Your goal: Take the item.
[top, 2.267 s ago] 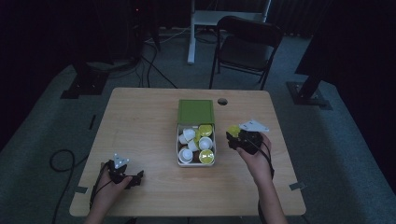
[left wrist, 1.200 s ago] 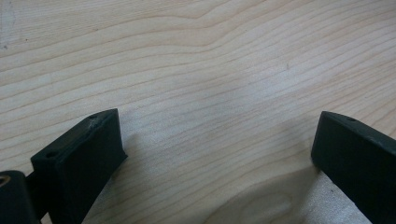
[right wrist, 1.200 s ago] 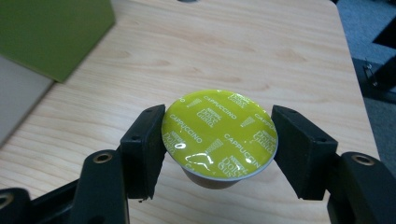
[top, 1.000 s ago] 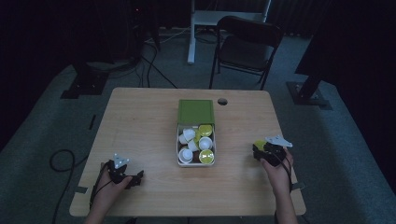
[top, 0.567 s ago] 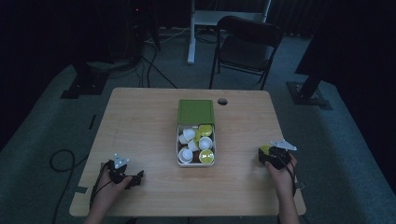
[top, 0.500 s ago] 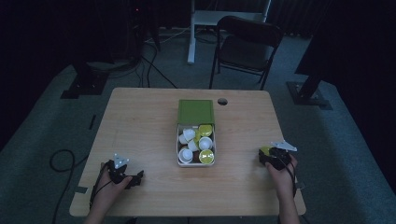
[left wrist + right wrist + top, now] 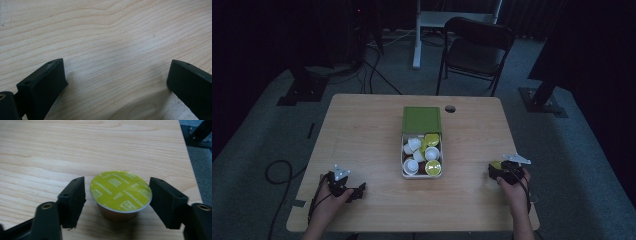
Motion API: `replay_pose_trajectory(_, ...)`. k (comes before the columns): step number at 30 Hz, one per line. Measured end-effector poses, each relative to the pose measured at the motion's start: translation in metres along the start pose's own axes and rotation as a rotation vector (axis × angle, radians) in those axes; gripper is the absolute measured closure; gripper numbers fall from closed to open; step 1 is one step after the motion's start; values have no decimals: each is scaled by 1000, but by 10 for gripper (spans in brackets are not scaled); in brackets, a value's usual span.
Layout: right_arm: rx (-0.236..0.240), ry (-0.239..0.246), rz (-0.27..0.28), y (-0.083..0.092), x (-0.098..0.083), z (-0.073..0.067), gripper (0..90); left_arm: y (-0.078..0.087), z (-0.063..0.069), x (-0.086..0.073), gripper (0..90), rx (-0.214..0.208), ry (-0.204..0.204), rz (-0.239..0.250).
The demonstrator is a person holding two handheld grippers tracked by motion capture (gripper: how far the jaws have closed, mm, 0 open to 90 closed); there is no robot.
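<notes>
Your right gripper sits low over the table near its right edge, toward the near right corner. Its jaws have just been opening. In the right gripper view they stand apart with the yellow-lidded capsule between them. A narrow gap shows on the left side of the lid. On the right side the rim looks to be at or just off the pad; you cannot tell which from this angle. The capsule stands upright on the wood, foil lid up, printed "CARPUCCINO" as far as the blurred lettering reads. The lower body of the capsule is in shadow and partly cut off by the lid's overhang. In the high view the capsule shows as a small yellow patch, mostly covered by the gripper body.

Your left gripper rests near the near left corner of the table. In the left gripper view its jaws are wide apart, with bare wood grain between them and nothing held.

The open box sits at the table's middle, green lid folded back toward the far edge. It holds white and yellow capsules; the dim light makes the count unclear.

A dark chair stands beyond the far edge.
</notes>
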State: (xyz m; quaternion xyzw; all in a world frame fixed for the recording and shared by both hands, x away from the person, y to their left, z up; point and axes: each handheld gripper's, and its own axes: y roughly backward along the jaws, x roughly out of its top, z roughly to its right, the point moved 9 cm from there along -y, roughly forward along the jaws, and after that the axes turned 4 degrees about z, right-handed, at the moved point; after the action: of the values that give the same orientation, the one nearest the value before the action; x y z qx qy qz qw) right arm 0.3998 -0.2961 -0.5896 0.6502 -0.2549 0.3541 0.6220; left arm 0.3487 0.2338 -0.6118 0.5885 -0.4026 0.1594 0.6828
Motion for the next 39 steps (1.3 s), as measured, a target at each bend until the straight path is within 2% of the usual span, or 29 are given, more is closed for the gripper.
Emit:
replay_pose_trajectory(7, 11, -26, 30, 6, 11, -5, 221, 0, 0, 0, 24, 0, 0, 0)
replay_pose_trajectory(16, 28, -14, 52, 13, 23, -13, 206, 0, 0, 0, 24, 0, 0, 0)
replay_pose_trajectory(21, 52, -12, 74, 16, 34, -23, 204, 0, 0, 0, 24, 0, 1, 1)
replay_pose_trajectory(25, 91, -14, 96, 19, 44, -34, 195, 0, 0, 0, 24, 0, -1, -1)
replay_pose_trajectory(29, 117, 9, 116, 19, 49, -46, 194, 0, 0, 0, 24, 0, -2, -2)
replay_pose_trajectory(33, 155, 25, 130, 19, 50, -59, 192, 0, 0, 0, 23, 0, 0, 0)
replay_pose_trajectory(39, 241, 45, 136, 20, 48, -76, 173, 0, 0, 0, 24, 0, 0, -1)
